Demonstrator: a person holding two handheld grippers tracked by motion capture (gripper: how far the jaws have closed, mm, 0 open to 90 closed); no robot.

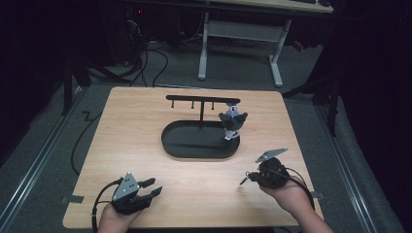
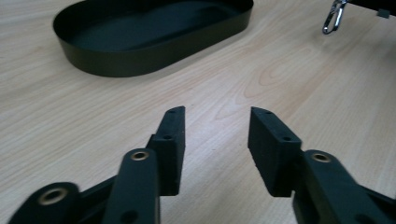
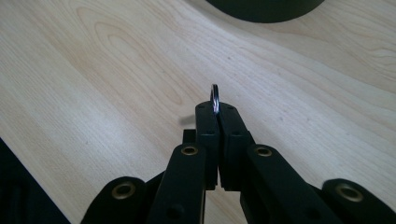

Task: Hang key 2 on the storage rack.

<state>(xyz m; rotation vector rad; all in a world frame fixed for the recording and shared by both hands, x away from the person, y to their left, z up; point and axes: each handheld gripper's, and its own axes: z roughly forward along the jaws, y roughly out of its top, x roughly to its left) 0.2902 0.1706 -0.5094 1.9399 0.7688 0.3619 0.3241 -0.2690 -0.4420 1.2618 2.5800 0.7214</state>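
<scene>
Risk in high view: right gripper (image 1: 244,178) carries ring (image 1: 241,182) w/ thin hold far from stand (image 1: 201,99) pegs; left gripper view: left gripper (image 2: 215,135) jaws apart, empty, beside tray (image 2: 116,65); right gripper view: jaws together on ring (image 3: 214,98) edge, so it may twist out & drop on table (image 3: 93,70).

Tray (image 1: 194,148) set at middle of desk (image 1: 136,126). Hook stand (image 1: 201,104) stood in tray, toward far side. Figure (image 1: 233,124) hung at stand's right end, over tray's right rim. Left gripper (image 1: 148,189) held at near left desk edge, right gripper (image 1: 245,178) at near right, ring (image 3: 215,99) clamped in it.
</scene>
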